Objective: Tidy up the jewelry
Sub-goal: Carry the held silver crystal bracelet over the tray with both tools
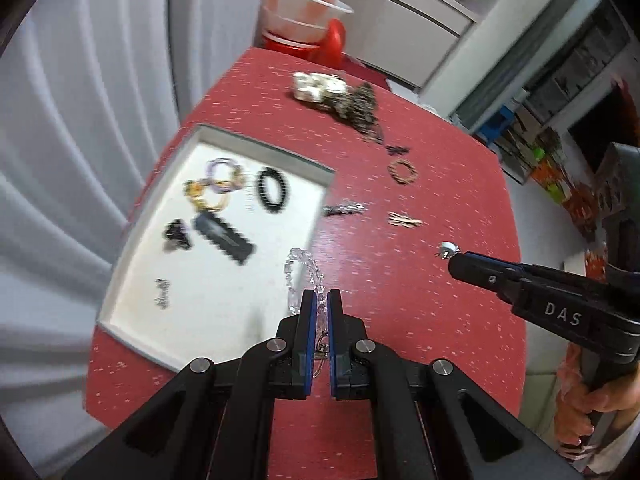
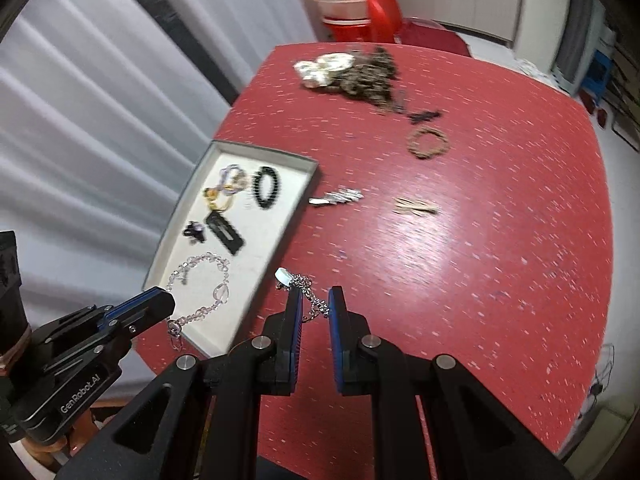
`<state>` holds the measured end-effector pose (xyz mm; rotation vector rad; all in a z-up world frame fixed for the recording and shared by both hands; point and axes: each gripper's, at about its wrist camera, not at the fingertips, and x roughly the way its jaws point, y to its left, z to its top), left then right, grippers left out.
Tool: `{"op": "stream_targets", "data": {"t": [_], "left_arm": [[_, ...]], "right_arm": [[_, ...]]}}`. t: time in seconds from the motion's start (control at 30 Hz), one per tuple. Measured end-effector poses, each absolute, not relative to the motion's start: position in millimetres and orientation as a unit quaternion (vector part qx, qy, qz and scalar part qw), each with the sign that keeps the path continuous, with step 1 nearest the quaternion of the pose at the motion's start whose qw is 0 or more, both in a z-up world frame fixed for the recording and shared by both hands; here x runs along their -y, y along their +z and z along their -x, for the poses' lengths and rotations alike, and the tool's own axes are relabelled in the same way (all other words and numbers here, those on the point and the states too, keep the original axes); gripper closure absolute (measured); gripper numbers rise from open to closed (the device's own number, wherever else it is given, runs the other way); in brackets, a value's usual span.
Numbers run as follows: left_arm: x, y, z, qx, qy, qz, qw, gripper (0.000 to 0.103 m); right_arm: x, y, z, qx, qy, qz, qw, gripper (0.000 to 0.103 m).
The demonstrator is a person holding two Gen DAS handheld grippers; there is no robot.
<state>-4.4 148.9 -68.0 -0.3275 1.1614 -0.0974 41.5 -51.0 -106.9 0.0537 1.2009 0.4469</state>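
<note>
1. Your left gripper [image 1: 320, 300] is clamped on a clear bead bracelet [image 1: 301, 276], which hangs over the near right edge of the white tray [image 1: 120, 264].
2. Your right gripper [image 2: 314, 300] pinches a silver chain with a white charm [image 2: 305, 289] above the red table [image 2: 480, 260], just beside that tray.
3. I judge this the carry-to-tray step: next, bring each piece over bare tray floor, clear of the black bracelet [image 1: 272, 191], then release.
4. Readable writing: "DAS" on the right gripper, "GenRobot.AI" on the left.
</note>
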Motion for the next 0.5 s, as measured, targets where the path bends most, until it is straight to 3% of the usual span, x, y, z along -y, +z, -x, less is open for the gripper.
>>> {"op": "stream_targets", "data": {"t": [0.5], "left_arm": [[-210,-120,3,-0.560,0.009,0.187,0.807,0.097]], "right_arm": [[-43,-128,-67,-0.574,0.270,0.016,0.773,0.089]]}}
